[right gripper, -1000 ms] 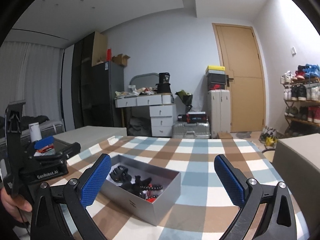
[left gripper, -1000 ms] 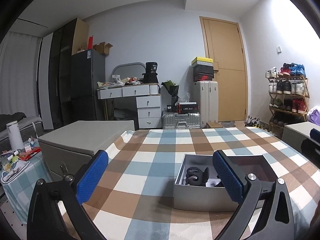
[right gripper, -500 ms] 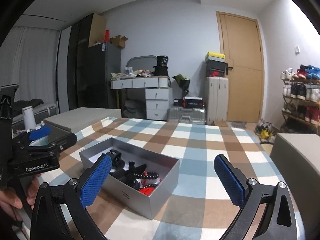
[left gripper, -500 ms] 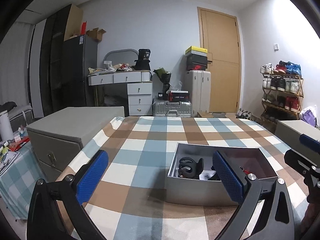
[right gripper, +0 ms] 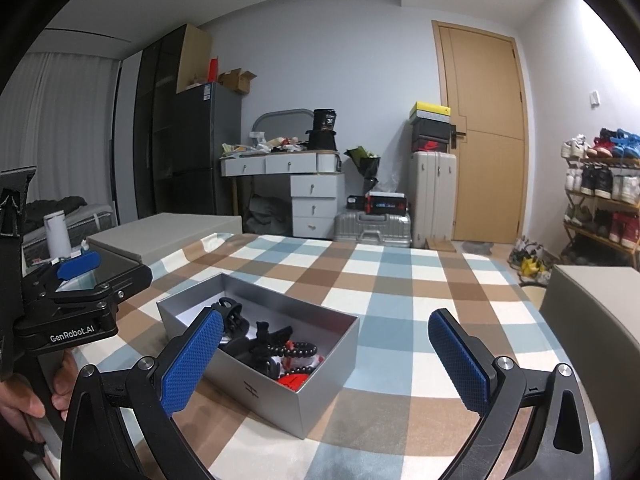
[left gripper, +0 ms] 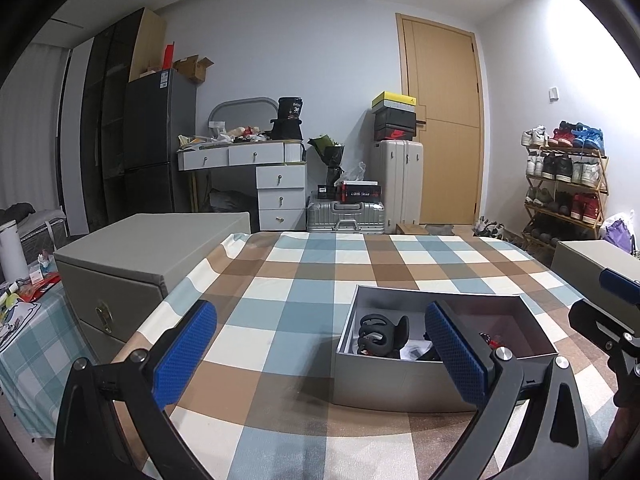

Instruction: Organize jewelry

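Hovering above the near edge of the table, the left gripper (left gripper: 320, 354) has its jaws spread wide with nothing between them, and the right gripper (right gripper: 326, 360) is spread just as wide and equally empty. Each finger carries a blue, dimpled pad (left gripper: 185, 354). Just beyond the grippers sits an open silver-grey box (right gripper: 256, 390), rectangular, with plain matte walls, a pale lining and a small mark on its long outer side. It rests on the checked tablecloth (left gripper: 304, 280) of blue, brown and cream squares, toward the near edge and turned at an angle to it. Inside lies a jumble: a black claw hair clip (left gripper: 378, 334) at one end, a second black clip (right gripper: 266, 344) near the middle, a bracelet of dark round beads (right gripper: 300, 350) beside it, and something red (right gripper: 292, 380) in the near corner. From the right wrist view, a hand (right gripper: 28, 396) grips the left gripper's handle at the table's left edge. A grey cabinet (left gripper: 132, 264) stands off that left edge.
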`<state>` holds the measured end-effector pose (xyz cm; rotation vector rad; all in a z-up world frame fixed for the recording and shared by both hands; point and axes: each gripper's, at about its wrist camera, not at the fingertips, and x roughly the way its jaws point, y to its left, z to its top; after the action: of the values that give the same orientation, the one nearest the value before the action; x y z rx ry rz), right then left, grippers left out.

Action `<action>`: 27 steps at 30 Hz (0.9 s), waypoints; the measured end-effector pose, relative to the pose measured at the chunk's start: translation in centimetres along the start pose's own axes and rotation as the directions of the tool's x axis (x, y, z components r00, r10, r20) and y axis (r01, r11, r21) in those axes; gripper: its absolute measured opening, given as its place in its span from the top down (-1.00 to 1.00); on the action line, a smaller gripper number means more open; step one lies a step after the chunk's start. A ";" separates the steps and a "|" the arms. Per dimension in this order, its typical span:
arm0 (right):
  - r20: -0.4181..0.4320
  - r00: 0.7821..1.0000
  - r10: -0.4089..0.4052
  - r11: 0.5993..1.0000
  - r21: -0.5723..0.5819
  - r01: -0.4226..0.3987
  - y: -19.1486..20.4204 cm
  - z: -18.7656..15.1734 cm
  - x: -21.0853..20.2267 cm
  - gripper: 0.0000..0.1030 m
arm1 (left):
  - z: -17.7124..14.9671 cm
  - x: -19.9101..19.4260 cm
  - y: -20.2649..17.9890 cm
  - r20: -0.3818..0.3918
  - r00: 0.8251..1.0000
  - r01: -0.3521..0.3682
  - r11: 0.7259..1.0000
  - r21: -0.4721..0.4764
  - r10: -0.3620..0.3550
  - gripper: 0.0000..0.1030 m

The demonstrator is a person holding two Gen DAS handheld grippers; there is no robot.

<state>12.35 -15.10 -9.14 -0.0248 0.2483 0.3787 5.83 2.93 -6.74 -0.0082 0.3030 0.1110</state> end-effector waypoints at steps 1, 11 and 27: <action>0.000 1.000 0.000 1.000 0.000 0.000 0.0 0.0 0.0 -1.00 | 0.0 0.1 0.0 0.000 1.000 0.000 1.000 0.000 0.000 -0.97; 0.000 1.000 0.000 1.000 0.000 0.000 0.1 0.0 0.0 -1.00 | 0.0 0.1 0.1 0.000 1.000 0.000 1.000 0.000 0.000 -0.97; 0.000 1.000 0.000 1.000 0.000 0.000 0.0 0.0 0.0 -1.00 | 0.0 0.1 0.1 -0.001 1.000 0.000 1.000 0.000 0.000 -0.97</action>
<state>12.34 -15.10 -9.12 -0.0244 0.2485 0.3786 5.95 3.00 -6.75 -0.0085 0.3042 0.1110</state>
